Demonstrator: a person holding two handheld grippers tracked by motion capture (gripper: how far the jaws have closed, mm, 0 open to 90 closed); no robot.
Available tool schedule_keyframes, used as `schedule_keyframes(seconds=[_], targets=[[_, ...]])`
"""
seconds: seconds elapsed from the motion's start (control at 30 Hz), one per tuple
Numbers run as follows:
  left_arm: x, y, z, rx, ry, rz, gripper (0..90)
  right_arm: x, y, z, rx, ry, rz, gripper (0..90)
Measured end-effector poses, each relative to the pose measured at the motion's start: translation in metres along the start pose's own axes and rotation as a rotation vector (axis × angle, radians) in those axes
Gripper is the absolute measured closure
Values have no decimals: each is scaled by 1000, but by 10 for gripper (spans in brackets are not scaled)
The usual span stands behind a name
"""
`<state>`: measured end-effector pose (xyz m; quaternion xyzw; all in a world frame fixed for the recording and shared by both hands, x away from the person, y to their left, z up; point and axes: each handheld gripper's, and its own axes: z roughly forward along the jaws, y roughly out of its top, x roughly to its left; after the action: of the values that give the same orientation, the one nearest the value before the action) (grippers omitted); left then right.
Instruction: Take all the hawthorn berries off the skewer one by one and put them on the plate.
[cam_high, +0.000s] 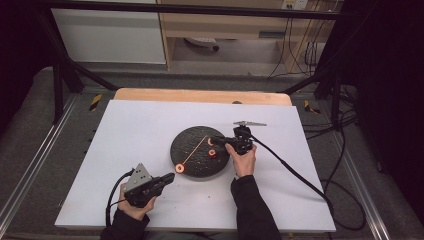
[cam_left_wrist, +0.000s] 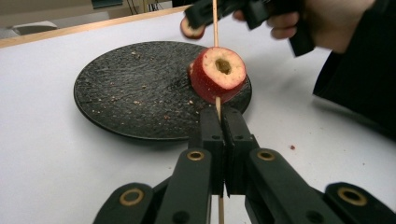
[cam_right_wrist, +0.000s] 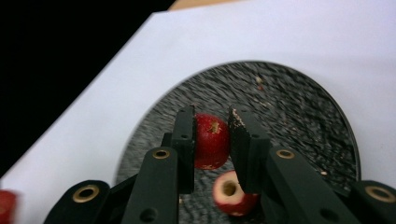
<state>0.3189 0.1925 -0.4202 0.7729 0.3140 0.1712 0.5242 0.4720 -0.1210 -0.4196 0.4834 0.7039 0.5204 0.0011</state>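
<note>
We are threading cored red fruit onto a skewer (cam_left_wrist: 215, 28). The left gripper (cam_high: 169, 178), lower left of the high view, is clenched on the skewer's near end; in the left gripper view the stick runs up from between the tight jaws through one fruit piece (cam_left_wrist: 218, 74) already on it, over the near rim of the black plate (cam_high: 186, 137). The right gripper (cam_high: 216, 141), centre right of the high view, reaches over the plate; in the right gripper view its jaws straddle a second fruit piece (cam_right_wrist: 211, 140), and we judge them clamped on it, though a slim gap shows at one pad. A third, cored piece (cam_right_wrist: 232, 192) lies on the plate just below, lower middle of that frame. Handling guess: the fruit is light, soft-fleshed with slick skin, bruises easily, so pinch across the skin sides and leave the cored hole free for the tip. The skewer is thin, stiff but snappable, and will pivot if gripped far from the load; take it close behind the fruit.
</note>
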Motion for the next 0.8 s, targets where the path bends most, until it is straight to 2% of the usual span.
schedule_keyframes(seconds=[0.03, 0.1, 0.47, 0.6, 0.73, 0.77, 0.8], targets=[[0, 0, 0, 1, 0, -1, 883, -5, -4, 9, 14, -16, 8, 733], [0, 0, 0, 3, -1, -2, 883, -9, -7, 16, 27, -32, 18, 733], [0, 0, 1, 11, -8, 2, 883, -19, -14, 28, 61, -91, 30, 719], [0, 0, 2, 13, -5, 0, 883, -16, -13, 24, 44, -101, 2, 613], [0, 0, 2, 17, 0, 0, 883, -7, -8, 11, 18, -94, -49, 493], [0, -1, 2, 17, 1, -2, 883, -4, -7, 7, 11, -89, -61, 449], [0, -1, 2, 18, 2, -4, 883, 3, -6, -2, -1, -71, -90, 362]])
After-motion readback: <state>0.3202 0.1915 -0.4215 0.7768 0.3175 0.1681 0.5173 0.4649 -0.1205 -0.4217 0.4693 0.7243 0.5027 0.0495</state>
